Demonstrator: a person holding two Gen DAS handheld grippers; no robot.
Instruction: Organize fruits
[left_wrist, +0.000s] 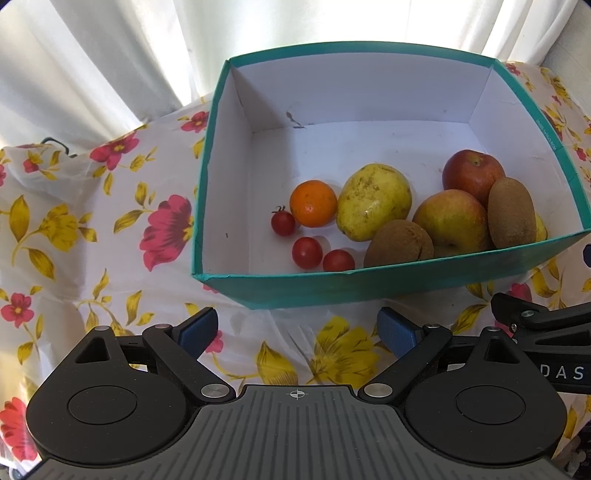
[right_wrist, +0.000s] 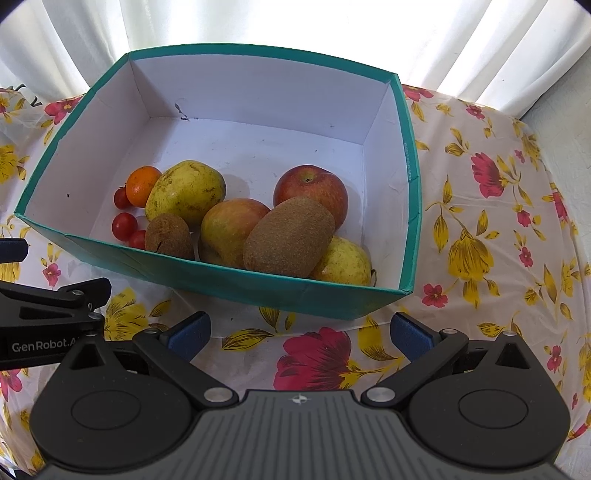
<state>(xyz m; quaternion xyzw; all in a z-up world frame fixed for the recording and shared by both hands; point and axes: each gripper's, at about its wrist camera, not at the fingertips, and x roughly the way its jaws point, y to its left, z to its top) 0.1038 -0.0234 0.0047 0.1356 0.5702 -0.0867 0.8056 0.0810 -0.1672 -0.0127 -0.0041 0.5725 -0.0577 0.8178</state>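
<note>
With every fruit (right_wrist: 288, 236) seen lying inside the teal box (right_wrist: 221, 280), both the left gripper (left_wrist: 297, 334) and right gripper (right_wrist: 299, 334) are held spread and empty (just short of the near wall), so sorting is judged near done or a reach over the wall next.

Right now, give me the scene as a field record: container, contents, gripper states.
container: teal box, open top, on floral tablecloth
contents: orange, three cherry tomatoes, two kiwis, red apple, other yellow-green and yellow-red fruit
fruit outside box: none visible
left gripper: open, empty, in front of the box
right gripper: open, empty, in front of the box
</note>
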